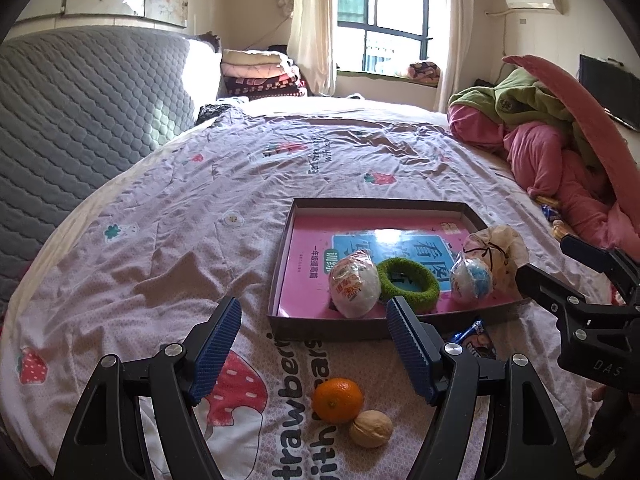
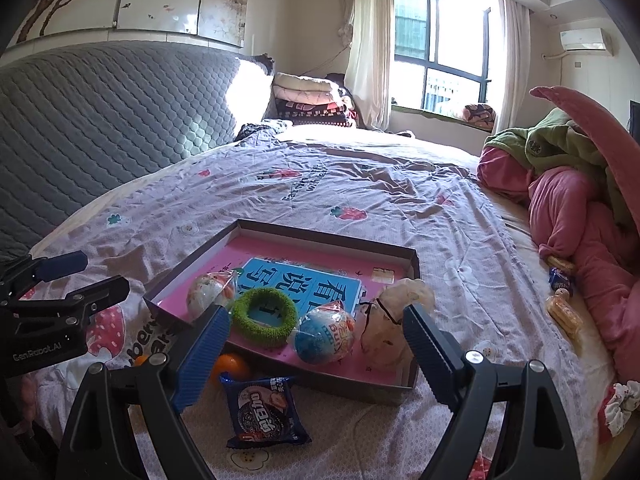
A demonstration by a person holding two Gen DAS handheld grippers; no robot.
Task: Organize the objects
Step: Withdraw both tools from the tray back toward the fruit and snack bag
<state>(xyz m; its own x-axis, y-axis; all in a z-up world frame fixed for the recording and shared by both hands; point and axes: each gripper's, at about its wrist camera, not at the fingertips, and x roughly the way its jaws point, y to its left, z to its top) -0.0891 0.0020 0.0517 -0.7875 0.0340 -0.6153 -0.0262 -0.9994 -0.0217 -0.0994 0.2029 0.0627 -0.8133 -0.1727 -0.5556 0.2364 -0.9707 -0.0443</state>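
A shallow brown box (image 1: pixel 380 202) lies on the bed with a pink book lining its bottom. Inside it are a wrapped white egg (image 1: pixel 354 284), a green scrunchie (image 1: pixel 408 280), a blue-and-white wrapped ball (image 1: pixel 470 280) and a cream scrunchie (image 1: pixel 500 252). My left gripper (image 1: pixel 314 340) stands open above the sheet in front of the box. An orange (image 1: pixel 338 400) and a walnut (image 1: pixel 371 428) lie below it. My right gripper (image 2: pixel 316 344) is open at the box's (image 2: pixel 332 242) near edge, with a dark cookie packet (image 2: pixel 264 412) on the sheet beneath it. Nothing is held.
A heap of pink and green bedding (image 2: pixel 572 200) fills the right side, with wrapped snacks (image 2: pixel 562 308) beside it. A grey quilted headboard (image 1: pixel 80 120) runs along the left. Folded blankets (image 1: pixel 260 76) are stacked at the back by the window.
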